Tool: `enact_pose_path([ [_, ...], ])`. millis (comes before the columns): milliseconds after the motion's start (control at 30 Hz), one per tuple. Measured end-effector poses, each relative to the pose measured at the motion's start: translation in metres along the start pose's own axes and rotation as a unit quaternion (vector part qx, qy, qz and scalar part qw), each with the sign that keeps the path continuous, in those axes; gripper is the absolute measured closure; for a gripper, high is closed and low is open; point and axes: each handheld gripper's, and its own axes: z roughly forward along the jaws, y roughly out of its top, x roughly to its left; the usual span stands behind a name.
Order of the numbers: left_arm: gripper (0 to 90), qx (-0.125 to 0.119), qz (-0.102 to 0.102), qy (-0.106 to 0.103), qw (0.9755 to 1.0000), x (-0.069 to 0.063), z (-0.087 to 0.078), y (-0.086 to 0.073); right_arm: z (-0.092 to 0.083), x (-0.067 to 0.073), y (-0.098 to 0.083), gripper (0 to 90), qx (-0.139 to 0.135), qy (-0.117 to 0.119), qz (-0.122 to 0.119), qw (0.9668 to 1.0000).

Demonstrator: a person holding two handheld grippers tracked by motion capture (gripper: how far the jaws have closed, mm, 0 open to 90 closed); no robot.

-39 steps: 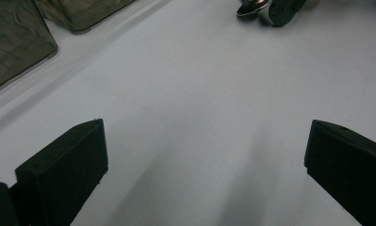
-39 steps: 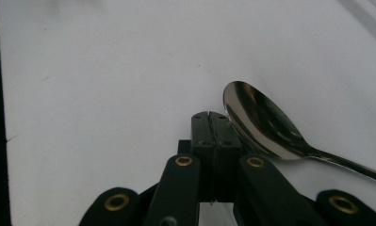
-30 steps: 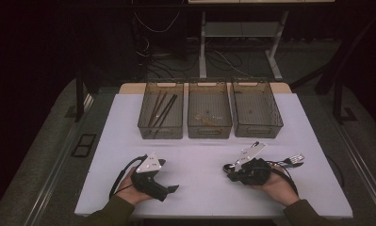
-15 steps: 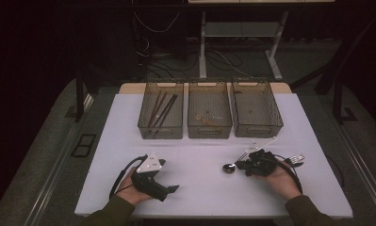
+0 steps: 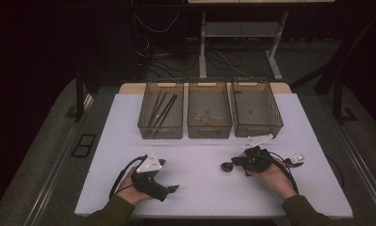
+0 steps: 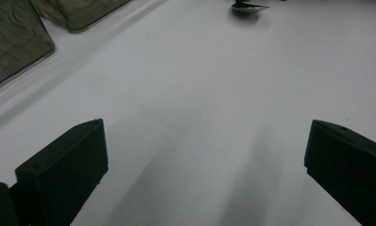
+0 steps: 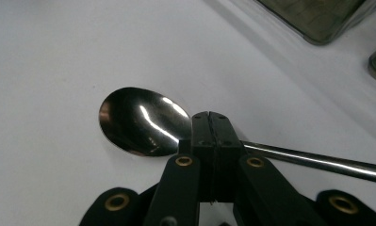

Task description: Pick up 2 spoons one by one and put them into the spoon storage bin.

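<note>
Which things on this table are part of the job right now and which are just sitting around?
In use: right gripper, shut over the spoon.
Lying about: left gripper, open; chopsticks in left bin; middle bin; right bin.

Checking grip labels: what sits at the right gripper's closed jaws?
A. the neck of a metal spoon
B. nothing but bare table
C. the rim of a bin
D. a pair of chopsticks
A: in the right gripper view the right gripper has its jaws together at the neck of the spoon, bowl to one side, handle to the other.
</note>
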Motion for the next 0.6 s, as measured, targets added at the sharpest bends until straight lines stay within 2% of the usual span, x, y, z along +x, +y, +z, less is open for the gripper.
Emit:
enact_pose_path([
  [333, 0.0, 0.0, 0.0, -0.001, 1.0, 0.0, 0.0, 0.0, 0.011, -0.001, 0.013, 89.8, -0.002, -0.01, 0.004, 0.9999],
  [500, 0.0, -0.001, 0.001, -0.003, 1.0, 0.0, 0.0, 0.0, 0.015, -0.002, 0.018, 89.8, -0.003, -0.011, -0.003, 0.9999],
  [533, 0.0, 0.0, 0.001, -0.003, 1.0, 0.0, 0.0, 0.0, 0.014, -0.003, 0.019, 89.8, -0.003, -0.017, -0.008, 0.9998],
  [600, 0.0, 0.002, 0.002, -0.004, 1.0, 0.001, 0.0, 0.0, 0.008, -0.01, 0.022, 89.8, -0.012, -0.028, -0.004, 0.9995],
])
